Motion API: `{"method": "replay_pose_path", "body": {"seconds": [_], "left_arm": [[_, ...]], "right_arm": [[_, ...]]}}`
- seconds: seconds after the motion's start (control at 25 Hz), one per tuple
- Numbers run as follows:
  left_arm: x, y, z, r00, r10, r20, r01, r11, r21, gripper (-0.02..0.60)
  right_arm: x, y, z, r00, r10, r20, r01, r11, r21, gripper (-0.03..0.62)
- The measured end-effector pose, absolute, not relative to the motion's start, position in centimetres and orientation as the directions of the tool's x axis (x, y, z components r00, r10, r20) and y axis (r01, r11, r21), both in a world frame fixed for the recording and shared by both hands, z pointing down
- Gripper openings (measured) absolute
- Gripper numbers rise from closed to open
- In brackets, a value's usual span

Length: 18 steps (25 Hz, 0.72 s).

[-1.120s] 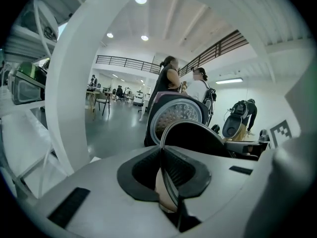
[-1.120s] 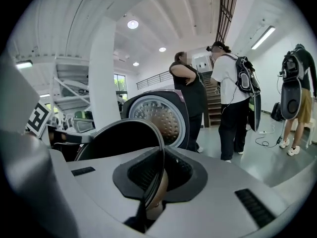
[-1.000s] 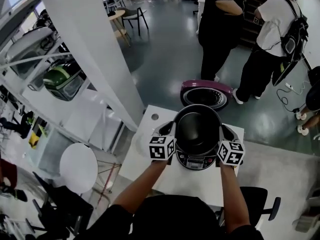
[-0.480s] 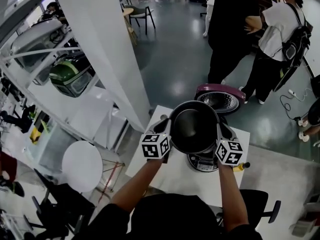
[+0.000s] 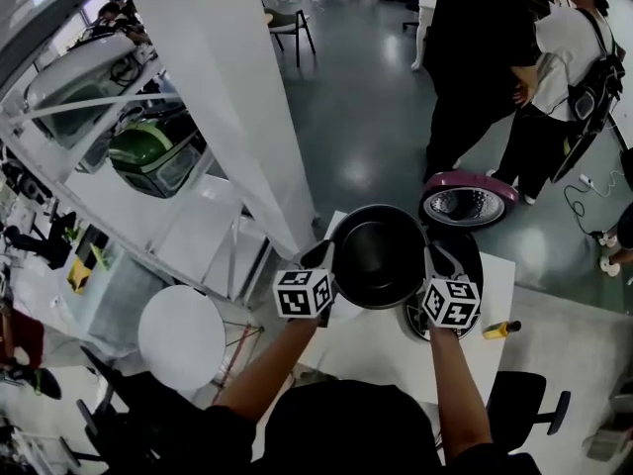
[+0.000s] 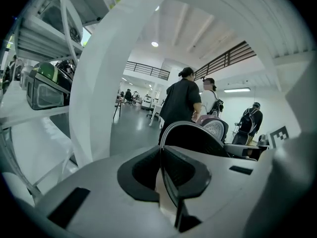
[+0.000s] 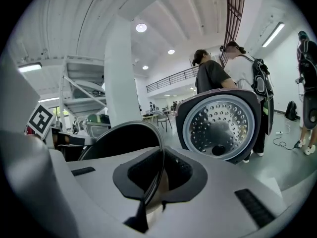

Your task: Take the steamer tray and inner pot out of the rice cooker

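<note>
While looking steeply down from the head, far left: white shelving with a green-fronted appliance, then a broad white pillar and a round white stool below. Next, left gripper, jaws almost together, pinched on the left rim of the dark inner pot; in the left gripper view, thin rim edge clamped between the pads. Pot held up level over the white table, lifted out of the rice cooker just to its right. Right gripper likewise nipped tight on the opposite rim. Behind, purple-edged cooker lid standing open, perforated inner plate showing. Rightmost, a yellow-handled tool lying on the table; two people standing beyond
</note>
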State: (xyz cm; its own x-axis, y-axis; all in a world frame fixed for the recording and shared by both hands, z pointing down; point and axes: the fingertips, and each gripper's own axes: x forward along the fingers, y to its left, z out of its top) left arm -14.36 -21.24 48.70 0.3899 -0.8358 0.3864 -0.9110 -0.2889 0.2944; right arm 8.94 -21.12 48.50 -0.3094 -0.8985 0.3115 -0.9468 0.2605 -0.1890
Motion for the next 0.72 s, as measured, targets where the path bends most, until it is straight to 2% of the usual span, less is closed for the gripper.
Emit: {"method": "replay_pose_path", "body": {"seconds": [0.72], "left_arm": [[-24.1,-21.4,60.2,0.452,-0.722,0.524,-0.888,-0.305,0.346,0.021]], "right_arm": [[-1.0,-19.4,59.2,-0.214,-0.834,0.508,-0.976,0.159,-0.150,0.020]]}}
